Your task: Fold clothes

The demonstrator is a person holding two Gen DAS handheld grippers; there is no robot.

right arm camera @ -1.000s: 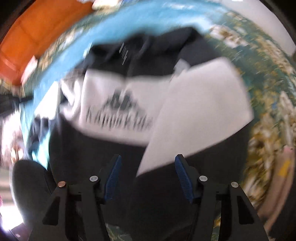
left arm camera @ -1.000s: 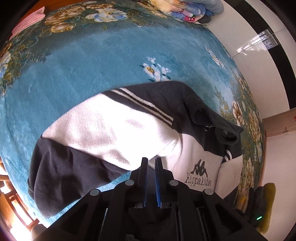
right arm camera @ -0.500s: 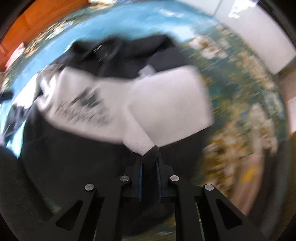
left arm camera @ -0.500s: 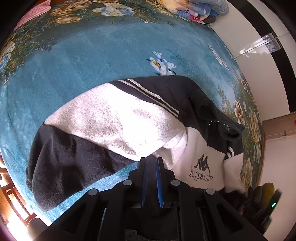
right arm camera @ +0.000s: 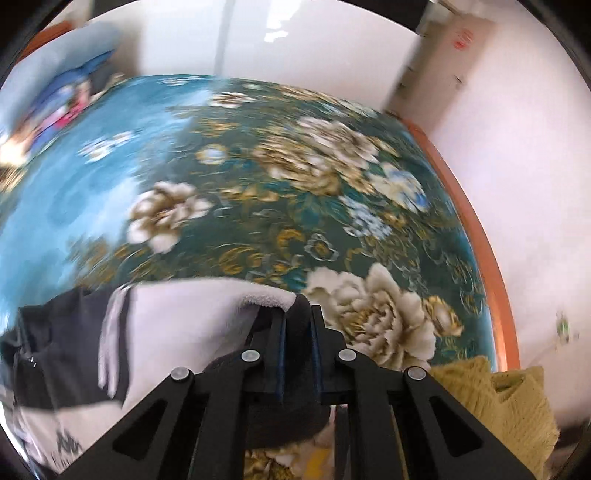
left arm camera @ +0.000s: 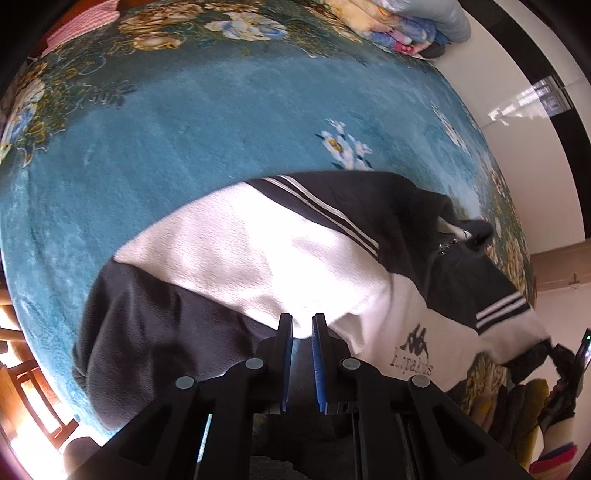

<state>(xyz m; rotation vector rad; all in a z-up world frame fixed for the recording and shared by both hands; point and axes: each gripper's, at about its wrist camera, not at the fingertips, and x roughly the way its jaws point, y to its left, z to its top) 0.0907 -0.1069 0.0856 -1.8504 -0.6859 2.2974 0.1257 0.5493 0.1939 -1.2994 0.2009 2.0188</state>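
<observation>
A black-and-white fleece sweatshirt (left arm camera: 236, 258) with white stripes and a chest logo lies on the blue floral blanket (left arm camera: 184, 122). My left gripper (left arm camera: 302, 325) is shut on the sweatshirt's fabric where the white and black bands meet. In the right wrist view my right gripper (right arm camera: 298, 314) is shut on the black cuff end of a sleeve (right arm camera: 192, 314), which stretches left toward the body (right arm camera: 55, 332). The right gripper also shows at the right edge of the left wrist view (left arm camera: 565, 362).
A pile of folded bedding (left arm camera: 399, 26) sits at the blanket's far end. An orange wooden bed edge (right arm camera: 484, 258) runs along the white wall. An olive knitted cloth (right arm camera: 509, 398) lies near the right gripper. A pink cloth (left arm camera: 81, 26) is at the far left.
My right gripper closed on the sleeve end and swung it out to the right, over the blanket's flowered border. My left gripper kept its hold; the sweatshirt shifted slightly.
</observation>
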